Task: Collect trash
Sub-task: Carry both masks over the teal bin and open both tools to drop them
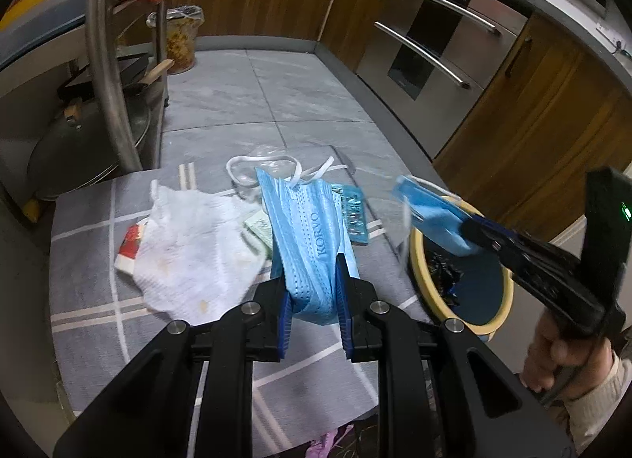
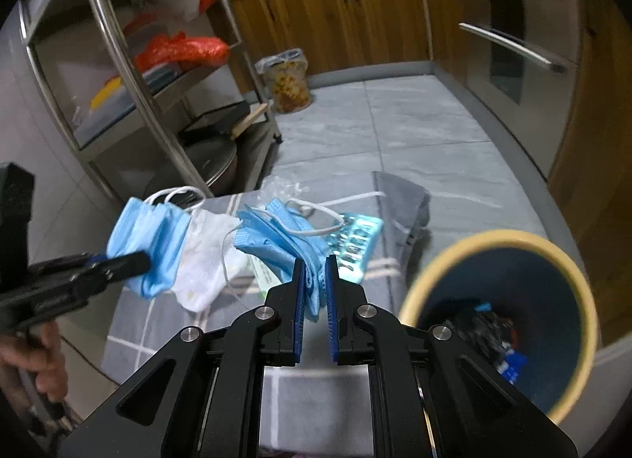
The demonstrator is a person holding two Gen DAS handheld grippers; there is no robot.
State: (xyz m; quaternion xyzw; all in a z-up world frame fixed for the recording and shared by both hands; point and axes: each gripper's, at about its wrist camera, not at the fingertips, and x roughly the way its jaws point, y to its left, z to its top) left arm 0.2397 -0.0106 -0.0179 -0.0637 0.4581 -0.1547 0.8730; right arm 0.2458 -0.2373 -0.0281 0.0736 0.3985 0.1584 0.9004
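My left gripper (image 1: pixel 312 272) is shut on a blue face mask (image 1: pixel 304 221) and holds it above a grey checked mat (image 1: pixel 91 280). My right gripper (image 2: pixel 315 264) is shut on a second blue mask (image 2: pixel 284 237). In the left wrist view the right gripper (image 1: pixel 470 233) holds its mask (image 1: pixel 430 213) over the far rim of a yellow-rimmed bin (image 1: pixel 486 327). That bin (image 2: pixel 493 239) has dark wrappers inside. In the right wrist view the left gripper (image 2: pixel 138 260) and its mask (image 2: pixel 150 233) are at the left. On the mat lie a stained white tissue (image 1: pixel 185 248), a blister pack (image 1: pixel 353 213) and a red-and-white wrapper (image 1: pixel 130 248).
A steel trolley rack (image 1: pixel 102 43) with pans stands left of the mat. A small lined waste basket (image 2: pixel 288 79) sits by the far wooden cabinets. An oven with steel handles (image 1: pixel 434 43) is on the right. Grey tile floor (image 2: pixel 395 122) lies beyond the mat.
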